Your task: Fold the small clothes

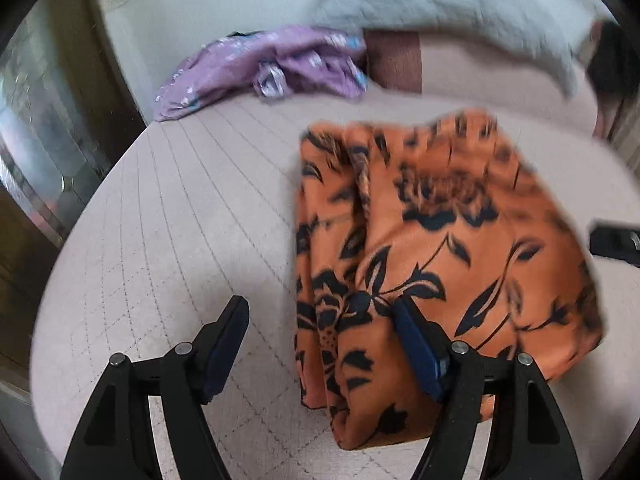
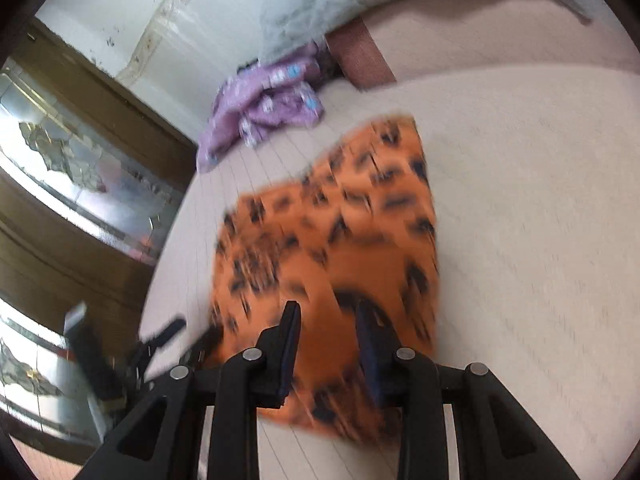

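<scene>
On the quilted bed (image 1: 160,220), I hold my left gripper (image 1: 320,320) wide over the orange floral cloth (image 1: 440,240); my right gripper (image 2: 328,320) stands narrow, grip blurred, untellable.

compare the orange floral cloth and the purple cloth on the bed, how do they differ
The orange floral cloth is folded into a flat panel close to the grippers; the purple cloth lies crumpled in a heap farther back near the wall. Orange has bold black flowers; purple has small pale and blue prints. Both rest on the quilted bed cover.
</scene>
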A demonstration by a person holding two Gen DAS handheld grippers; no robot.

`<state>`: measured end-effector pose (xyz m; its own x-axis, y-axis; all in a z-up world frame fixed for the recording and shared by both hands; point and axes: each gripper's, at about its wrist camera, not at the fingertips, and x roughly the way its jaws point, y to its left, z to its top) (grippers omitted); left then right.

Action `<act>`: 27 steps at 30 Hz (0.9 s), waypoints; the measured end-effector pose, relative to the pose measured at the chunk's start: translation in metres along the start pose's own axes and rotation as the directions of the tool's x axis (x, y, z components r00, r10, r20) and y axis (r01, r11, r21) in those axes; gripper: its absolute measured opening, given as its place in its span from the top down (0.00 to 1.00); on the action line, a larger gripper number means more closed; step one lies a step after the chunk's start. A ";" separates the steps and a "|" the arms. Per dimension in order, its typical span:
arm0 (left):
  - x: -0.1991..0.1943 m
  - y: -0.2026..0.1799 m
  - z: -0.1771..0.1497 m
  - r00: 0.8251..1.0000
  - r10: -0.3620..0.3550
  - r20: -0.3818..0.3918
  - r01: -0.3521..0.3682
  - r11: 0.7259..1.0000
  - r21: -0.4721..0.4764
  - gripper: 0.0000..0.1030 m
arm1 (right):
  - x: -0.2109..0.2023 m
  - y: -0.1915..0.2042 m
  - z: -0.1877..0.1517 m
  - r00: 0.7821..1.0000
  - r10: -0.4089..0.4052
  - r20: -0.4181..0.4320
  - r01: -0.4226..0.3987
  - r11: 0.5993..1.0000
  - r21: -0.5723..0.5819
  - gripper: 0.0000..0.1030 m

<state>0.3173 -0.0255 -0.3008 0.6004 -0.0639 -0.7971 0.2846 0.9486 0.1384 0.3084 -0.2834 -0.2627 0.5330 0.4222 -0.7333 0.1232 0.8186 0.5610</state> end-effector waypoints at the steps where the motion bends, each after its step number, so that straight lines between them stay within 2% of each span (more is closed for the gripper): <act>1: -0.001 -0.003 0.000 1.000 0.014 0.012 -0.014 1.000 0.011 0.26 | 0.009 -0.004 -0.008 0.999 -0.018 -0.037 0.018 1.000 -0.003 0.68; 2: -0.003 -0.006 0.001 0.999 0.024 0.022 -0.024 0.999 0.021 0.26 | 0.019 -0.009 -0.019 0.997 -0.036 -0.063 0.035 0.999 -0.014 0.69; 3: -0.004 -0.008 0.001 0.999 0.033 0.030 -0.033 0.999 0.025 0.27 | 0.019 -0.011 -0.024 0.999 -0.032 -0.039 0.031 0.999 -0.029 0.69; 8: -0.012 -0.012 0.005 0.997 0.039 0.070 -0.041 0.999 0.029 0.27 | -0.002 -0.011 -0.022 1.000 0.009 -0.027 -0.009 1.000 -0.023 0.69; 10: -0.020 -0.015 0.006 0.994 0.042 0.106 -0.047 0.998 0.045 0.27 | -0.015 -0.013 -0.024 1.000 -0.008 0.000 0.008 0.999 -0.045 0.55; 11: -0.023 -0.018 0.007 0.992 0.045 0.120 -0.051 0.998 0.047 0.27 | -0.020 -0.013 -0.027 1.000 -0.018 0.017 0.019 0.998 -0.052 0.33; 12: -0.027 -0.020 0.008 0.989 0.048 0.139 -0.055 0.997 0.049 0.27 | -0.028 -0.017 -0.029 0.999 -0.023 0.047 0.025 0.998 -0.052 0.26; 15: -0.034 -0.021 0.011 0.985 0.036 0.170 -0.043 0.998 0.038 0.27 | -0.047 -0.031 -0.035 0.993 0.000 0.114 0.003 1.000 -0.024 0.26; 19: -0.036 -0.023 0.016 0.982 0.029 0.186 -0.033 0.999 0.021 0.27 | -0.043 -0.047 -0.029 0.994 0.029 0.109 -0.033 0.999 0.028 0.26; 27: -0.033 -0.023 0.023 0.983 0.017 0.181 -0.014 1.000 -0.019 0.27 | -0.037 -0.054 -0.020 0.988 0.085 0.126 -0.092 0.994 0.058 0.26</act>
<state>0.3078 -0.0519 -0.2638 0.7303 -0.1024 -0.6754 0.2622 0.9550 0.1388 0.2650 -0.3357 -0.2736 0.6424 0.4377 -0.6291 0.1221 0.7519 0.6478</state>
